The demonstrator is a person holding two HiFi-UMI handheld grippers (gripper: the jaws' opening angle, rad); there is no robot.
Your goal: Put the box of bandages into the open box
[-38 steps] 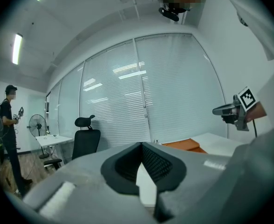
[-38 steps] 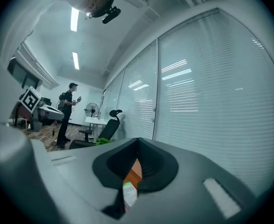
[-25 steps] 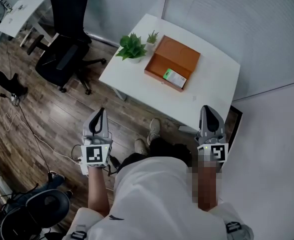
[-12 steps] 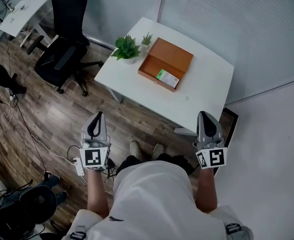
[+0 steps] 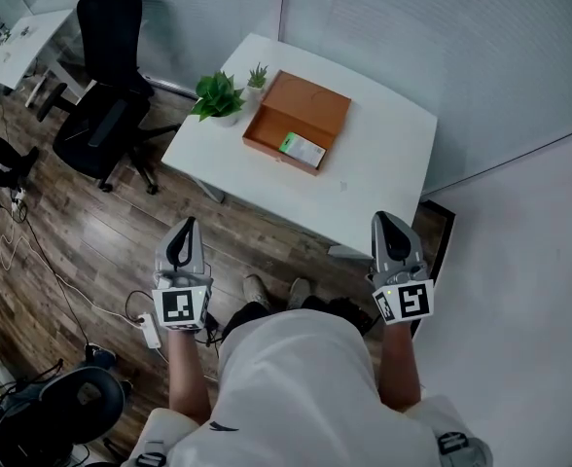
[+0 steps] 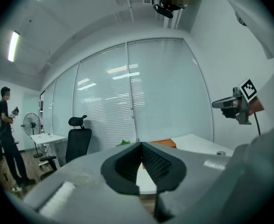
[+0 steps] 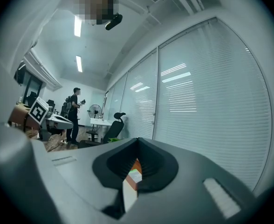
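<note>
An open orange box lies on the white table, its lid folded back. A green and white box of bandages rests inside it at the near edge. Both grippers are held close to the body, well short of the table. The left gripper hangs over the wood floor, shut and empty. The right gripper is by the table's near right corner, also shut with nothing in it. In the right gripper view the orange box and bandage box show past the closed tips.
Two potted plants stand at the table's left end. A black office chair is on the floor to the left, with cables and a power strip below. Glass walls with blinds run behind the table. A person stands far off.
The table with the orange box has slid left and a little farther off in the head view. Both grippers stayed shut and empty, close to the body.
</note>
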